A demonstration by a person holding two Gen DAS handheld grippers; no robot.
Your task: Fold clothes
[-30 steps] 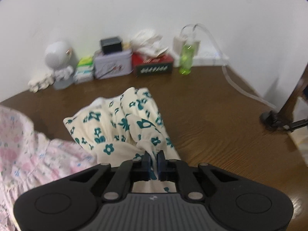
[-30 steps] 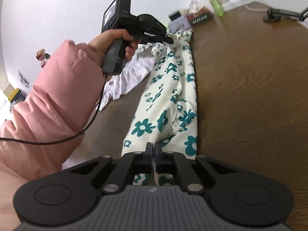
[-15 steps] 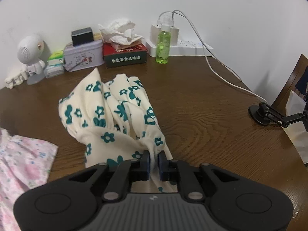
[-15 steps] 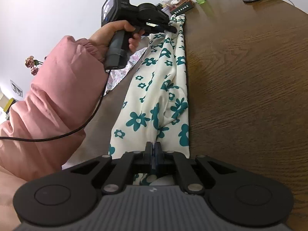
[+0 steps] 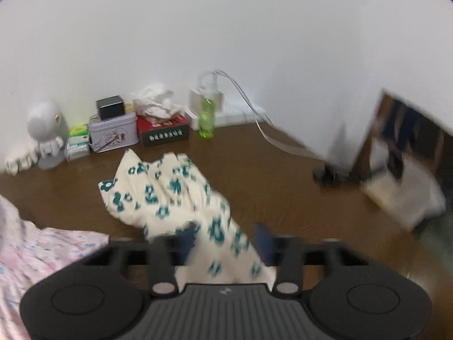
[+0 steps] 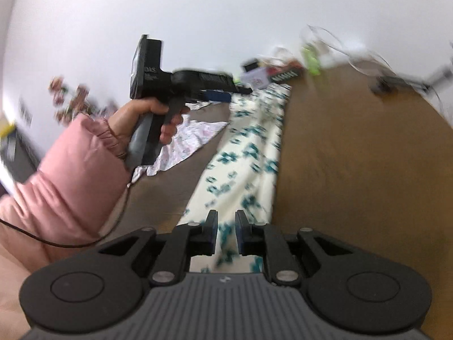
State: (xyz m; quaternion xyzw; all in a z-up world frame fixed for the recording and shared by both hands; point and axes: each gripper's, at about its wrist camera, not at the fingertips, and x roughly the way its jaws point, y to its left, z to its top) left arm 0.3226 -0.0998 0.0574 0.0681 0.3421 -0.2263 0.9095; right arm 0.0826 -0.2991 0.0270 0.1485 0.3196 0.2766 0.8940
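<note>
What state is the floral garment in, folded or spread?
Spread: the floral garment lies as one long strip along the table, no fold across it. Both tongs, left and right, are open.

Floral garment [image 5: 170, 195] lay mid-table [image 5: 283, 184]; pink garment [image 5: 42, 252] at 8 o'clock; tins and bottle [image 5: 207, 119] at 12, against wall.

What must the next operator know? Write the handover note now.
Left gripper: open, jaws wide apart, the teal-flowered cream garment lying between them.
Right gripper: open, narrow gap, over the garment's other end.
Garment: a long narrow strip on the wooden table, held by neither gripper.
Done: it seems folded lengthwise and laid out.
Left: probably fold it across its length, then do the crumpled pink garment beside it.
</note>
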